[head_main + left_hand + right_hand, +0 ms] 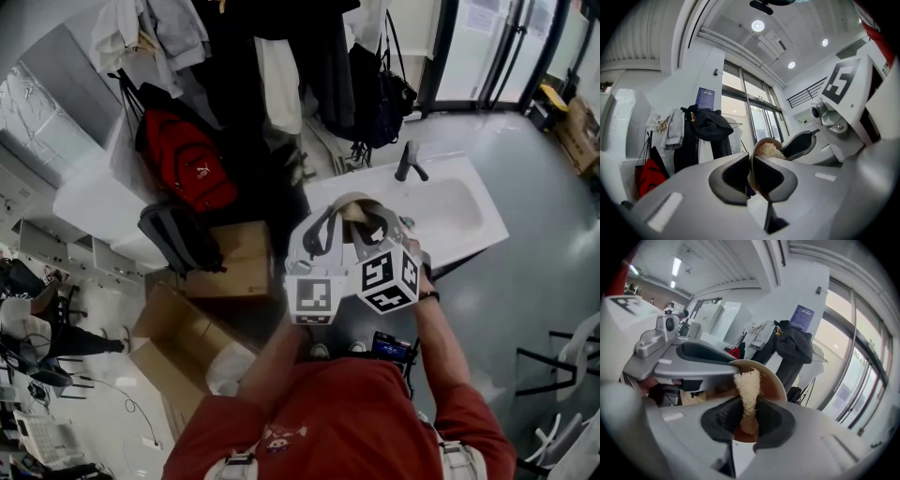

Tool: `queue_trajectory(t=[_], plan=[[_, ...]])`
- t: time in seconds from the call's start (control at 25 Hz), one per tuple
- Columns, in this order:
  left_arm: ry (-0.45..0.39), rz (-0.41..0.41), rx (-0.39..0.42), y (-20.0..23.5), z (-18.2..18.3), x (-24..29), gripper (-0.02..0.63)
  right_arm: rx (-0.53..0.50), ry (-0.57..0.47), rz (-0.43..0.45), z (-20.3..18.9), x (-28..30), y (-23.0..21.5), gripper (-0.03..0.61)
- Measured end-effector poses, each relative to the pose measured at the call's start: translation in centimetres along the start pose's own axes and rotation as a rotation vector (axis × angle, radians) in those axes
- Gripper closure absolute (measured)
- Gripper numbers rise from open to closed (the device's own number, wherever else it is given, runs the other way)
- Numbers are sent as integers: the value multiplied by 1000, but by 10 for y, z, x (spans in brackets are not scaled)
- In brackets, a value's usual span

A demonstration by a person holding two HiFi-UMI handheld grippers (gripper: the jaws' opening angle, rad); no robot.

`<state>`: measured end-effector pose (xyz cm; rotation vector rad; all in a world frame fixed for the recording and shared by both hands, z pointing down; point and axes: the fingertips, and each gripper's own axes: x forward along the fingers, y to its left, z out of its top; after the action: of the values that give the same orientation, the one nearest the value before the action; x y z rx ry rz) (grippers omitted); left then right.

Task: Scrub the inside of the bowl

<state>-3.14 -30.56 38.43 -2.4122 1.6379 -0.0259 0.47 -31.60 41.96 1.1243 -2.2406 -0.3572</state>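
Observation:
A brown bowl (353,208) is held up over the white sink (469,220), tipped on edge between both tools. My left gripper (751,174) is shut on the bowl's rim (759,142), which stands thin and upright between its dark pads. My right gripper (749,420) is shut on a pale loofah scrubber (747,386), whose tip lies against the bowl's inside (772,383). In the head view the left gripper (326,230) and the right gripper (377,228) meet at the bowl. The scrubber (768,150) shows inside the bowl in the left gripper view.
A black faucet (410,161) stands at the sink's far edge. Left of the sink are a red backpack (185,166), a dark bag (178,239) and open cardboard boxes (230,265). Coats hang on a rack (281,56) behind. Glass doors (862,380) line the far wall.

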Motion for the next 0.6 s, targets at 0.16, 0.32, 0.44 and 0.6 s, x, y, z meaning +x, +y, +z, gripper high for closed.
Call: queue_trajectory(t=[0.16,0.32,0.44,0.6], plan=[[-8,4,0,2,3,1,581,194,-23,38,3,1,-5,506],[-14,4,9,-1,4,2,581,362,-32,57,-1,2,-8,506],[-23,4,15,-2,6,2,581,470,-38,66,-4,2,-10,506],[-28,2,31,-3,5,1,581,640,-61,110,-7,3,-10,506]])
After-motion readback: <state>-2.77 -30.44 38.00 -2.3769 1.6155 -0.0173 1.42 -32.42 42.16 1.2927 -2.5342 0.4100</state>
